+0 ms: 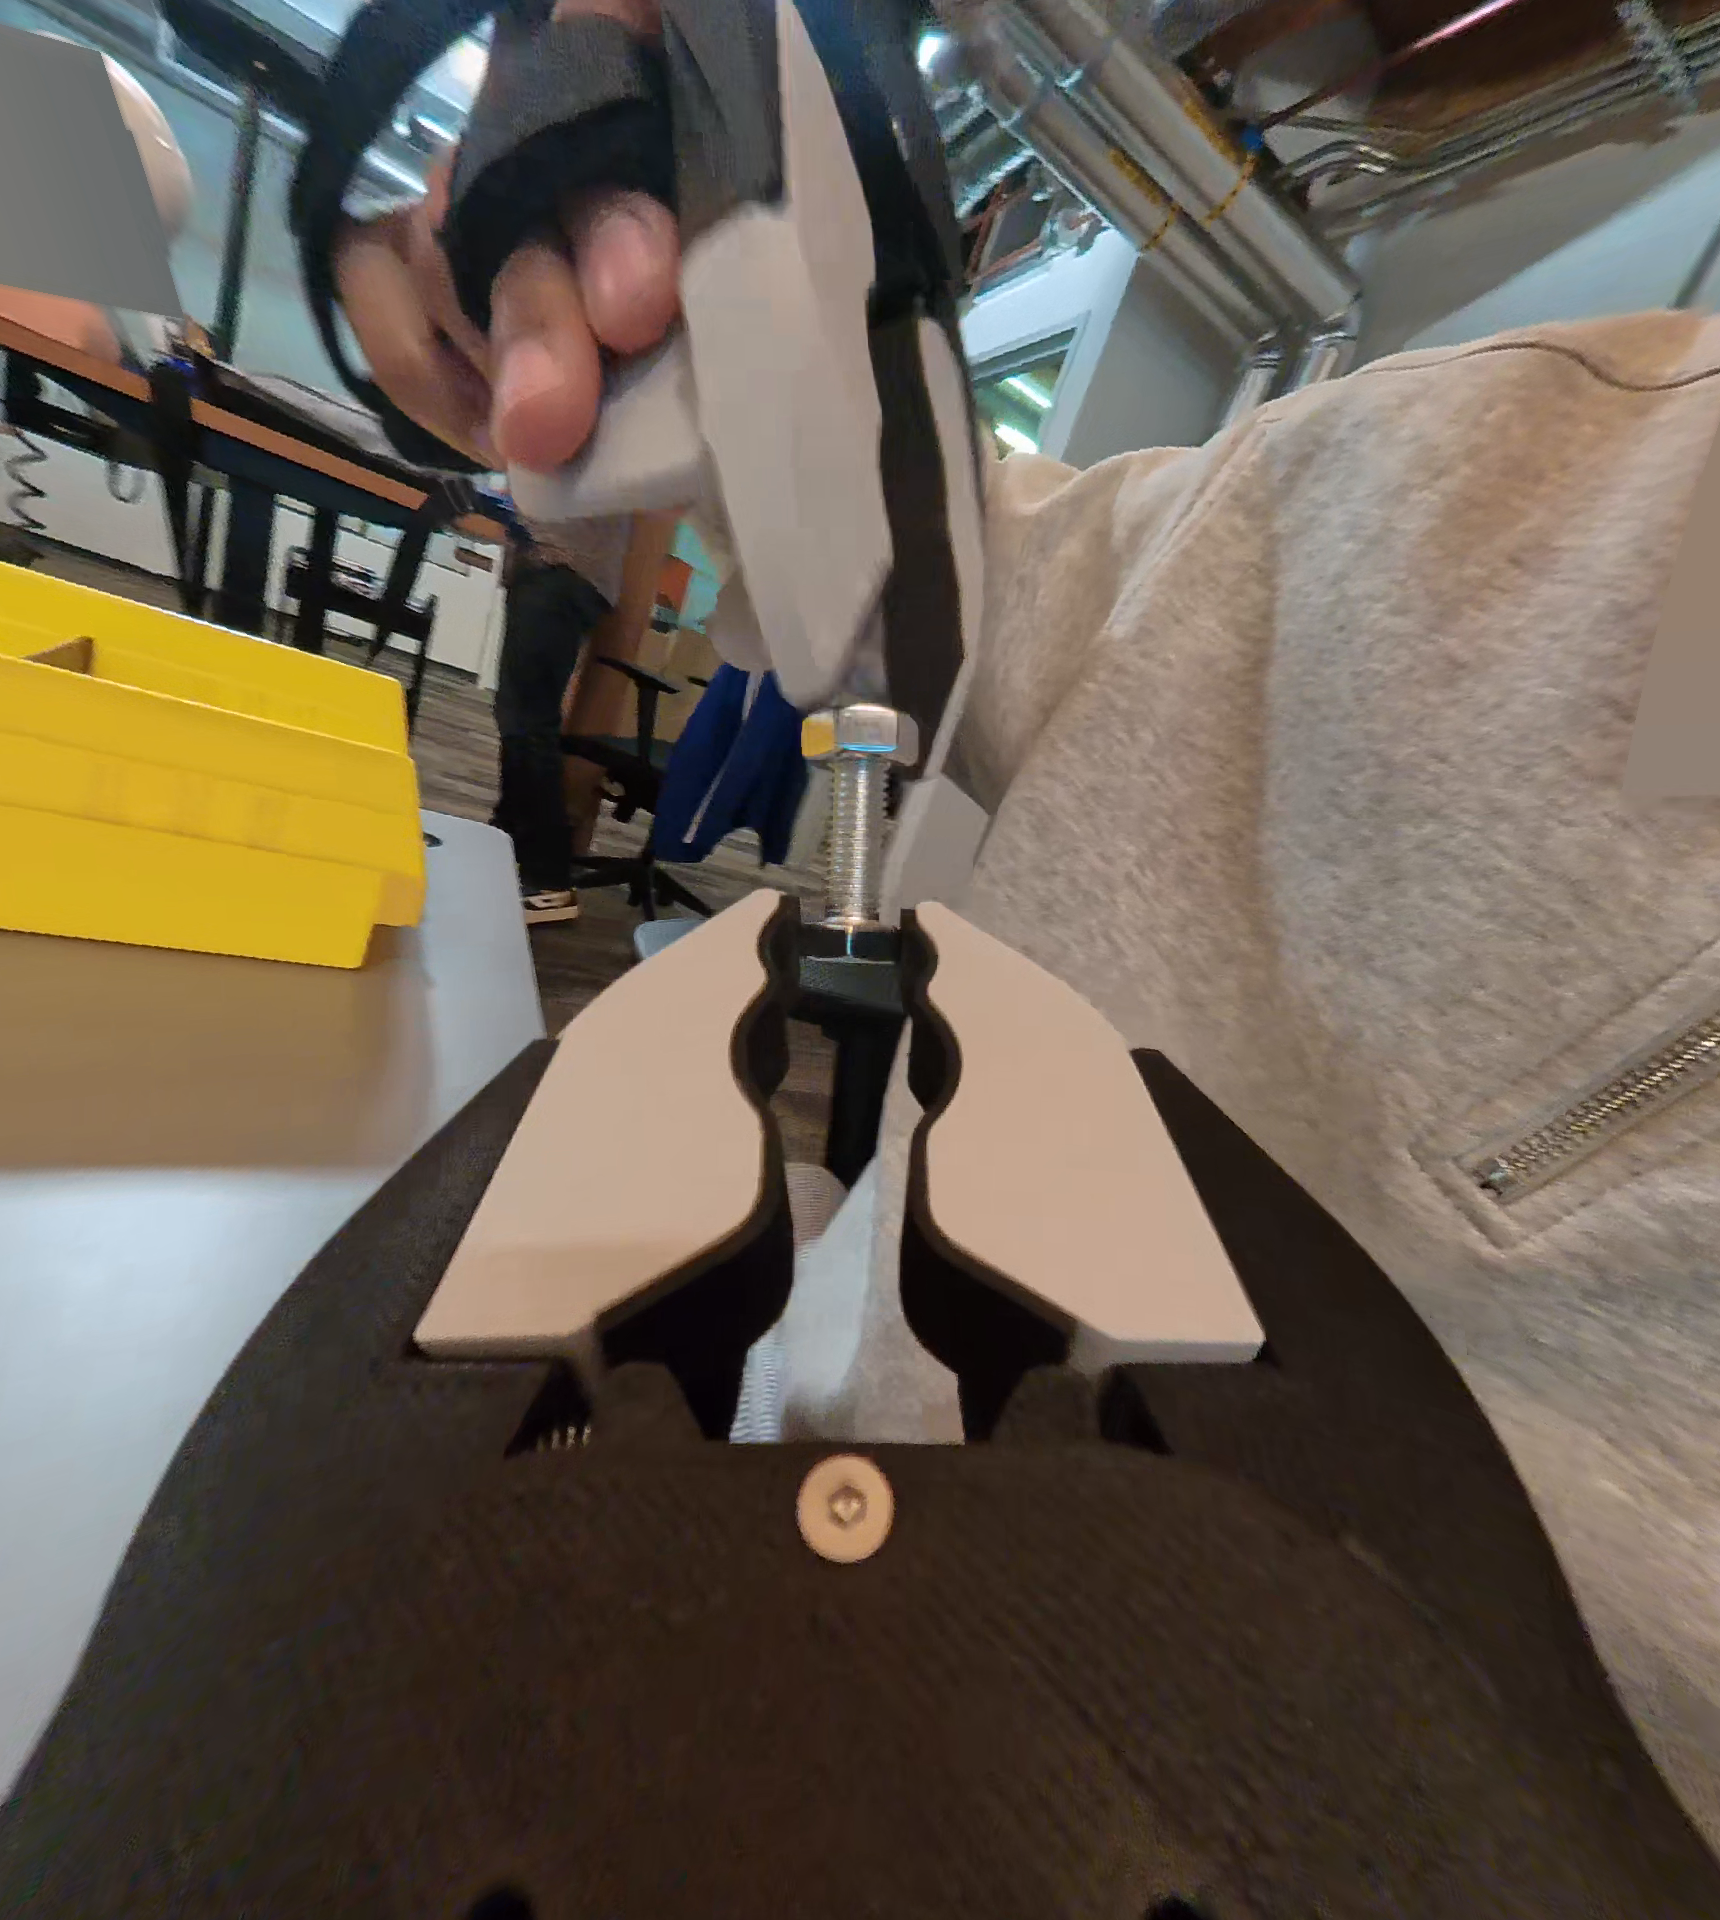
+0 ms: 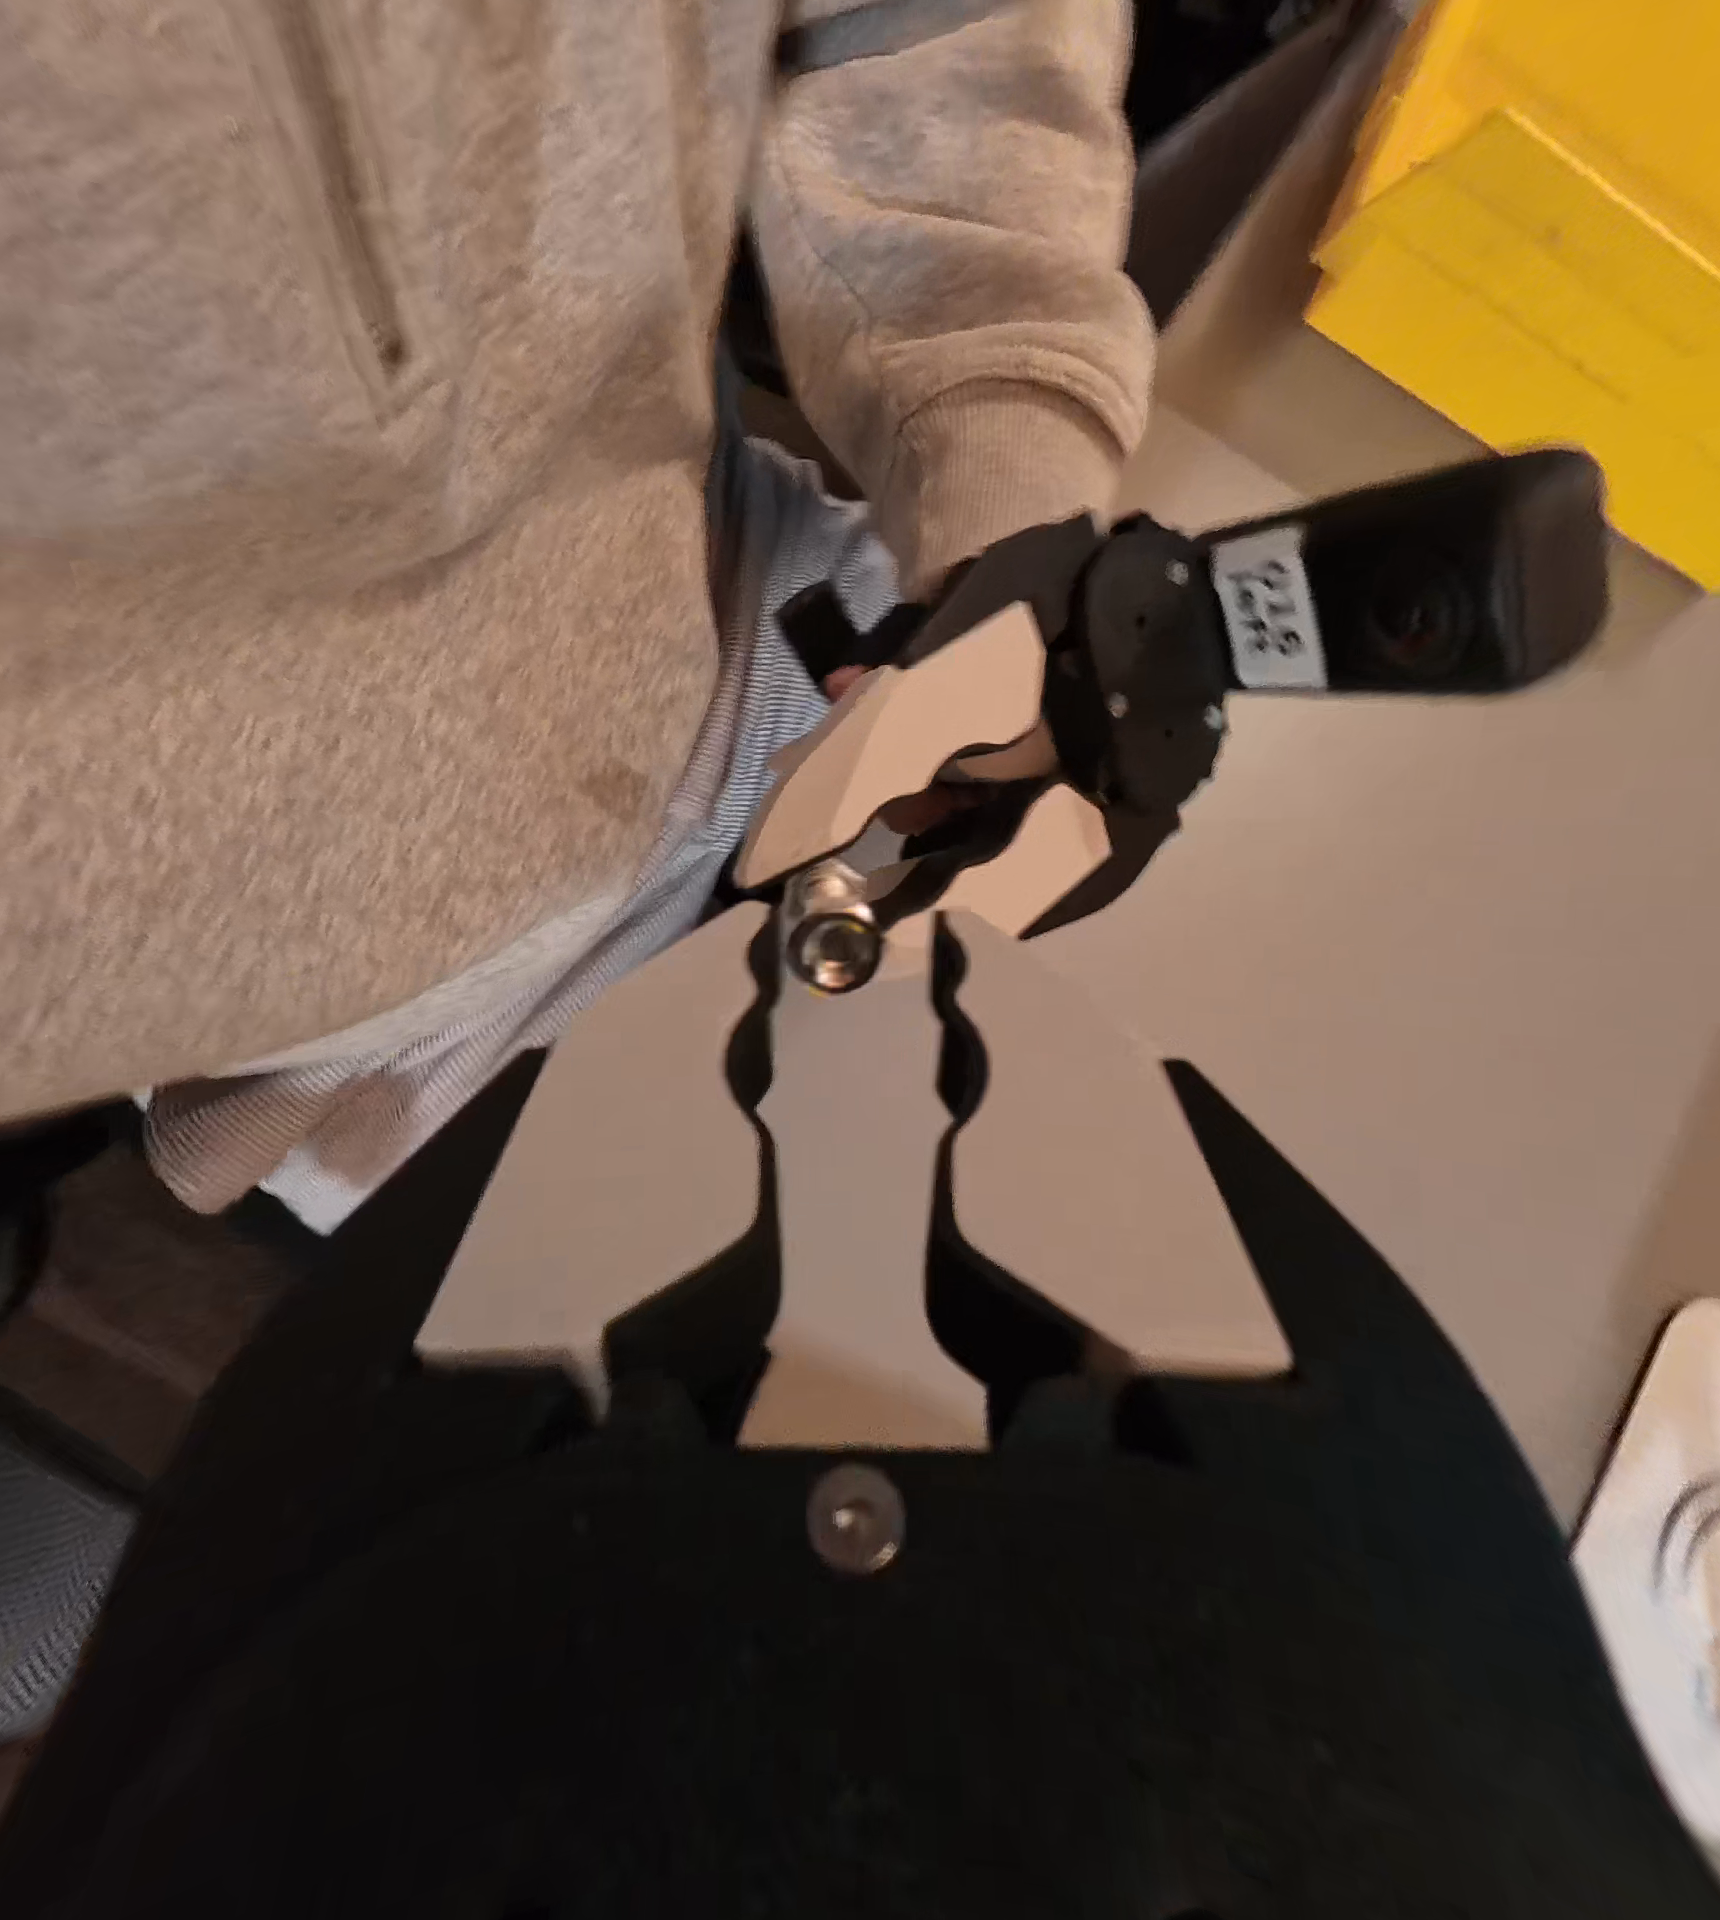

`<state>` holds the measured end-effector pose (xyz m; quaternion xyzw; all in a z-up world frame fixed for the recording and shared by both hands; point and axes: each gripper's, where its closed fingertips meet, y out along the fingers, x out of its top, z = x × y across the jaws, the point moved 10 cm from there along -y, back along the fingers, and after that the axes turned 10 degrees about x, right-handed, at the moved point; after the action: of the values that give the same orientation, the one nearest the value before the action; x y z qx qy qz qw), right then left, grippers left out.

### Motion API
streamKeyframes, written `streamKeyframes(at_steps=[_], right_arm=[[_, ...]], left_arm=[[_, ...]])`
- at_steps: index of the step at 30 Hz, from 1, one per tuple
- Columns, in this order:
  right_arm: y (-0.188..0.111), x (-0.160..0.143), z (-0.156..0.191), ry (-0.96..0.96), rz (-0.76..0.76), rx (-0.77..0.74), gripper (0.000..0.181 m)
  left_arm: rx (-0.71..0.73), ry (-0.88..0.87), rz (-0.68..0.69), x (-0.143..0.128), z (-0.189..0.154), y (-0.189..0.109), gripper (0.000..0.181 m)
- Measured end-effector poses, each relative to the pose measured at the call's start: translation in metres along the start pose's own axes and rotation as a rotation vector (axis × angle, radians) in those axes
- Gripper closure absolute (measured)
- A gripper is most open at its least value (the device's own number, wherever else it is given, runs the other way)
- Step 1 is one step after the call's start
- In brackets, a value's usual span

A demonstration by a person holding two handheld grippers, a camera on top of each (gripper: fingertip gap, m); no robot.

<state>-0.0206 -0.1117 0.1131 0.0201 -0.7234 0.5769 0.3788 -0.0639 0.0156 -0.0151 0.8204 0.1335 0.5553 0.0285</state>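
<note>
Bolt [image 1: 851, 831] of bright steel stands upright at the tips of your left gripper [image 1: 851, 925], threads down and hex head on top. Its lower end meets a black hex piece [image 1: 851, 975], and the left jaws are drawn in narrow and clamped on that piece from both sides. The piece is held in the air just off the edge of the grey table [image 1: 160, 1091], close to your beige fleece jacket [image 1: 1355, 727].

Your right gripper [image 2: 851, 935] comes down from above, almost in line with the bolt's axis, so its own camera sees the head end-on between the fingertips. Its jaws stand a little apart, one on each side of the head. The head lies nearer one finger than the other, and you cannot tell from either view whether they press on it or only bracket it.

Your right hand [image 1: 523, 312] wraps the right gripper's handle high in the left wrist view, fingers curled round the grip. Your left arm is tucked against your body, its sleeve cuff [image 2: 991, 416] just behind the left gripper, which points level across your front.

Yellow bins [image 1: 160, 831] sit stacked on the table beyond, well apart from both grippers. A white object [image 2: 1708, 1558] lies near the table's corner, too blurred to name.
</note>
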Motion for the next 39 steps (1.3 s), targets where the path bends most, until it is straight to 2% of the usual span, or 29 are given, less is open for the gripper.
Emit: streamKeyframes(at_steps=[1, 3, 6, 12, 16, 20, 25, 30, 39], right_arm=[[-0.001, -0.001, -0.002, 0.075, 0.009, -0.014, 0.138], [-0.002, -0.002, -0.007, 0.253, 0.046, 0.001, 0.128], [-0.001, -0.005, -0.015, 0.483, 0.081, 0.014, 0.113], [-0.008, -0.011, -0.032, 0.753, 0.007, -0.153, 0.135], [-0.017, -0.016, -0.039, 0.948, -0.103, -0.181, 0.144], [-0.02, -0.017, -0.039, 0.939, -0.097, -0.204, 0.153], [-0.013, -0.014, -0.039, 0.935, -0.069, -0.199, 0.152], [-0.013, -0.012, -0.04, 0.913, -0.056, -0.199, 0.162], [-0.012, -0.004, -0.034, 0.694, 0.044, -0.165, 0.162]], left_arm=[[0.024, 0.013, -0.004, 0.0, 0.001, 0.0, 0.163], [0.077, 0.045, -0.015, 0.001, 0.003, -0.001, 0.163], [0.23, 0.145, -0.039, 0.003, 0.005, -0.003, 0.163], [0.564, 0.407, -0.068, 0.007, 0.005, -0.006, 0.163], [0.702, 0.512, -0.086, 0.011, 0.004, -0.009, 0.162], [0.719, 0.514, -0.103, 0.013, 0.003, -0.01, 0.163], [0.723, 0.525, -0.105, 0.013, 0.001, -0.009, 0.163], [0.707, 0.522, -0.096, 0.012, 0.001, -0.008, 0.162], [0.549, 0.374, -0.1, 0.012, 0.003, -0.007, 0.163]])
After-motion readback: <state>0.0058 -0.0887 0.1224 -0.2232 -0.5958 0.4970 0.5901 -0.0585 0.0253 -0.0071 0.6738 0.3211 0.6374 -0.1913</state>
